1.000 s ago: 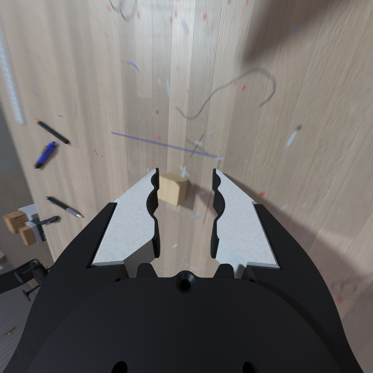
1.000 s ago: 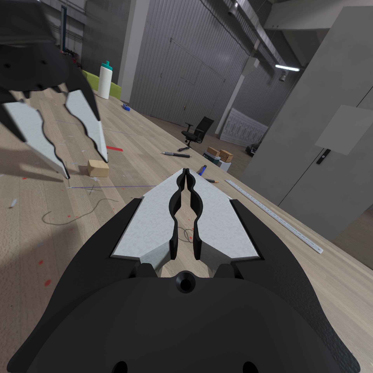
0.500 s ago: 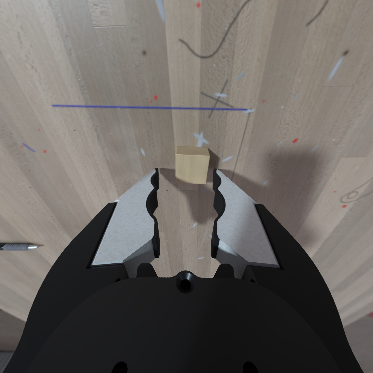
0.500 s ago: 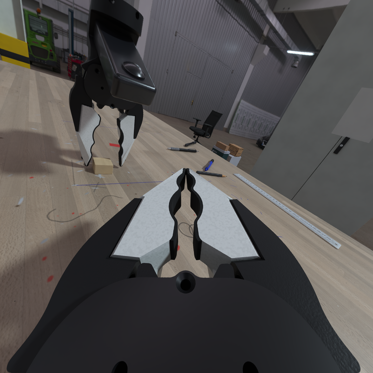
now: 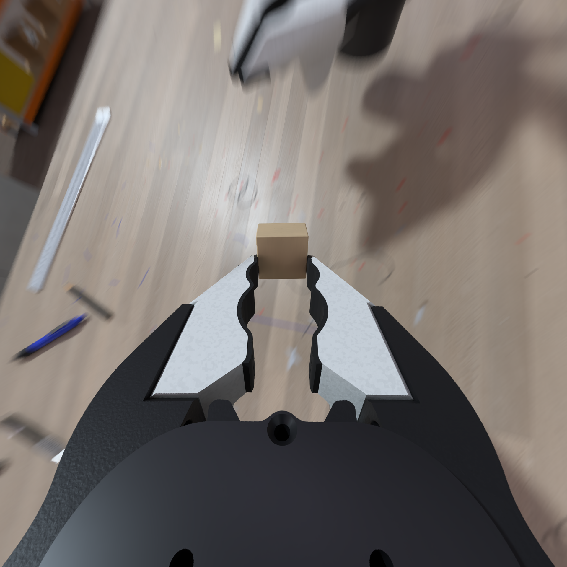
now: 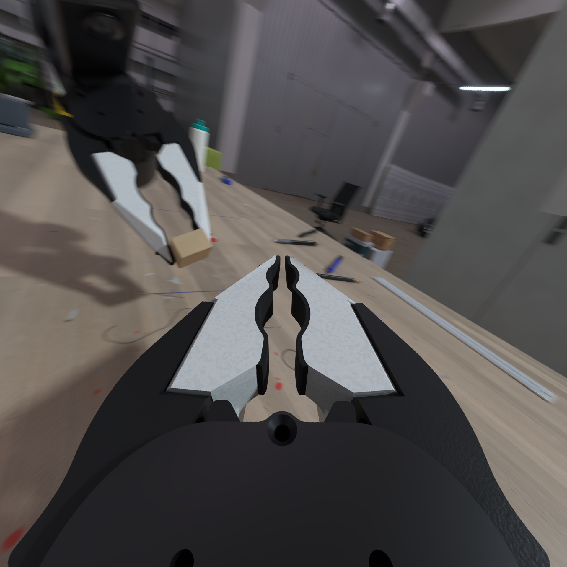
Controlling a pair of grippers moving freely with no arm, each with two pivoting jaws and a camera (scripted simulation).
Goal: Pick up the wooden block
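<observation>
Since the wooden block [image 5: 282, 251] sits pinched between the tips of the left gripper [image 5: 282, 264] and, in the right wrist view, hangs clear of the table [image 6: 92, 352], the grasp looks made and the lift is the step in hand. Only the very ends of the fingers [image 5: 310, 267] bear on the block's two side faces, so the hold appears shallow. The next move, on that judgement, calls for steady closing pressure and a smooth rise, with no sudden swing that could twist the block out.

From left to right in the left wrist view lie a long pale ruler [image 5: 70, 196], a blue pen [image 5: 52, 336] and a dark pencil [image 5: 90, 302] just beside it, all blurred, then the block at centre, and a broad gripper shadow on the right. That view shows the contact on both side faces squarely, but not the height above the wood.

The right wrist view supplies that: the left gripper [image 6: 187, 245] at the left carries the block [image 6: 191, 248] tilted, with bare table and shadow beneath it (a clear gap). At centre the right gripper [image 6: 282, 260] has its jaws nearly pressed together, a thin slit between the tips, holding nothing. Farther right are a white bottle [image 6: 199, 144], an office chair [image 6: 334, 202], and small boxes [image 6: 372, 237] off the table edge.
</observation>
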